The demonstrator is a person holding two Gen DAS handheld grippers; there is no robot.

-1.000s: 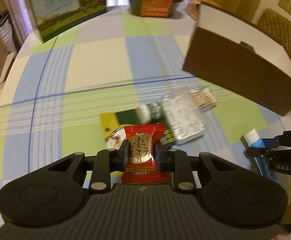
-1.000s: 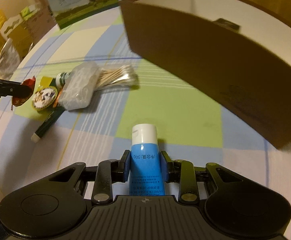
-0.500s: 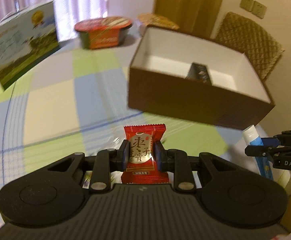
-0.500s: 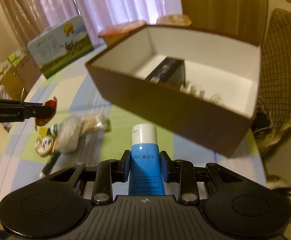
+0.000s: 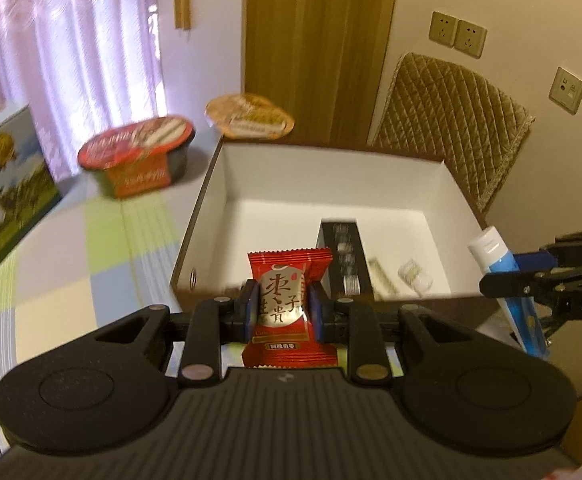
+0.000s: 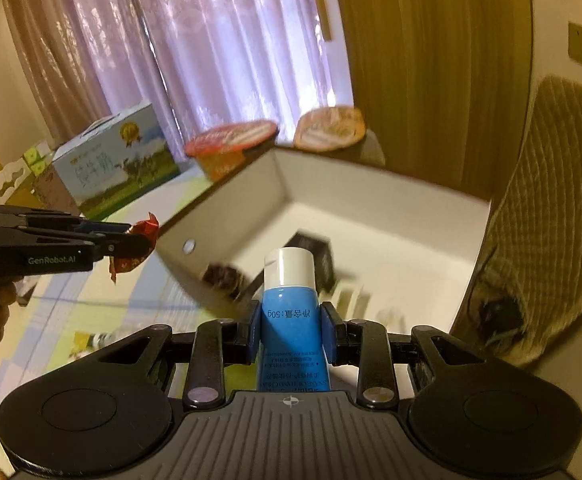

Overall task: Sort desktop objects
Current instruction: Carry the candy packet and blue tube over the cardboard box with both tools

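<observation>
A red candy packet (image 5: 287,304) is clamped in the left gripper (image 5: 283,312), and a blue tube (image 6: 289,320) (white cap forward) in the right gripper (image 6: 291,330); both are held above the near edge of the open brown box (image 5: 407,184) on the bench (image 5: 91,280).

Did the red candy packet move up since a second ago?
Yes. The red candy packet rose off the table and now hangs over the box near its front edge.
</observation>
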